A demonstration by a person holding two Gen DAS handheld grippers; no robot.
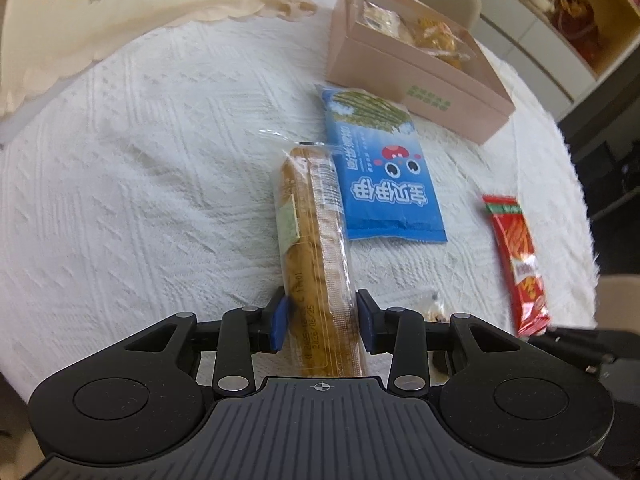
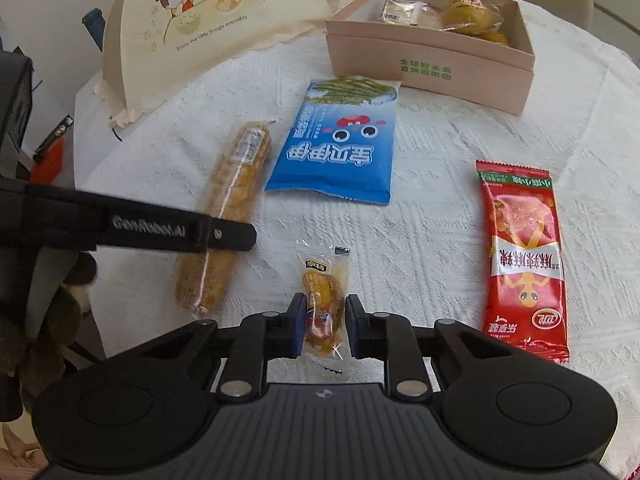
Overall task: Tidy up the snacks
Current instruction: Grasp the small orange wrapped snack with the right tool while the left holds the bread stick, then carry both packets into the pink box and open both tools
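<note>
A long clear-wrapped biscuit pack (image 1: pixel 312 240) lies on the white tablecloth. My left gripper (image 1: pixel 322 320) has its blue pads against both sides of the pack's near end; it also shows in the right wrist view (image 2: pixel 228 200). A small clear-wrapped yellow snack (image 2: pixel 322 300) lies between the pads of my right gripper (image 2: pixel 322 326), which close on its sides. A blue snack bag (image 2: pixel 340 148) and a red snack bag (image 2: pixel 524 264) lie flat nearby. A pink open box (image 2: pixel 428 60) at the back holds several wrapped snacks.
A cream fabric food cover (image 2: pixel 192 28) with a cartoon print stands at the back left. The round table's edge (image 2: pixel 80 160) drops off at the left, with dark objects beyond it. The left gripper's arm (image 2: pixel 140 226) reaches in from the left.
</note>
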